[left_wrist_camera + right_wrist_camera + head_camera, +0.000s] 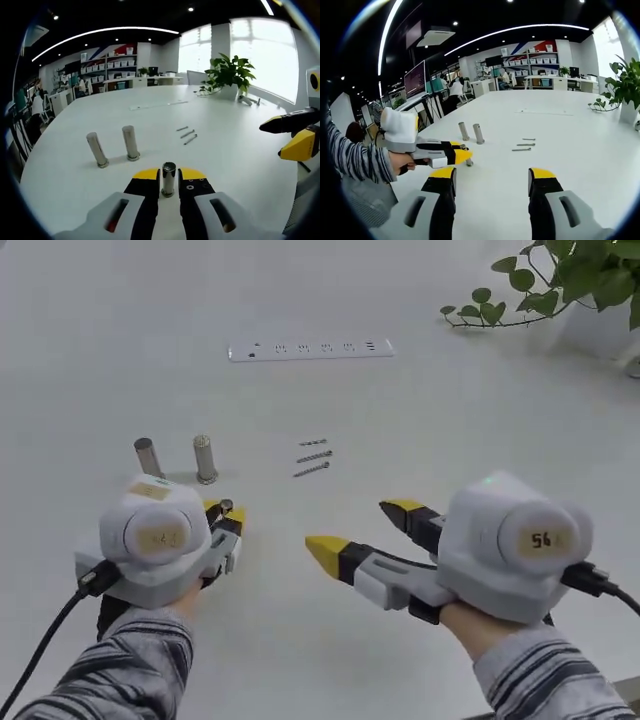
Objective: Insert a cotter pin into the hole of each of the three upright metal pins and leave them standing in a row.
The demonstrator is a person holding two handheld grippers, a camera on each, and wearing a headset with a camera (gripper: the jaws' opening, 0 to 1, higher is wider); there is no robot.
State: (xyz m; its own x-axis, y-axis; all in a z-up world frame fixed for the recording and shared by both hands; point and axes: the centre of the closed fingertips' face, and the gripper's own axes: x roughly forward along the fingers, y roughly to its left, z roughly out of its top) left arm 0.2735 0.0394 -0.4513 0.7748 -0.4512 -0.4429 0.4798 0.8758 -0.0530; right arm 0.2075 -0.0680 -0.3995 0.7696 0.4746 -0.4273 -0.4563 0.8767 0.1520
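Observation:
My left gripper is shut on an upright metal pin whose top peeks out between the yellow tips. Two more metal pins stand side by side just beyond it, also in the left gripper view. Three cotter pins lie in a small stack to the right of them. My right gripper hovers open and holds nothing, near the cotter pins.
A white power strip lies at the back of the white table. A potted plant stands at the far right corner. Shelves, desks and people are in the room beyond.

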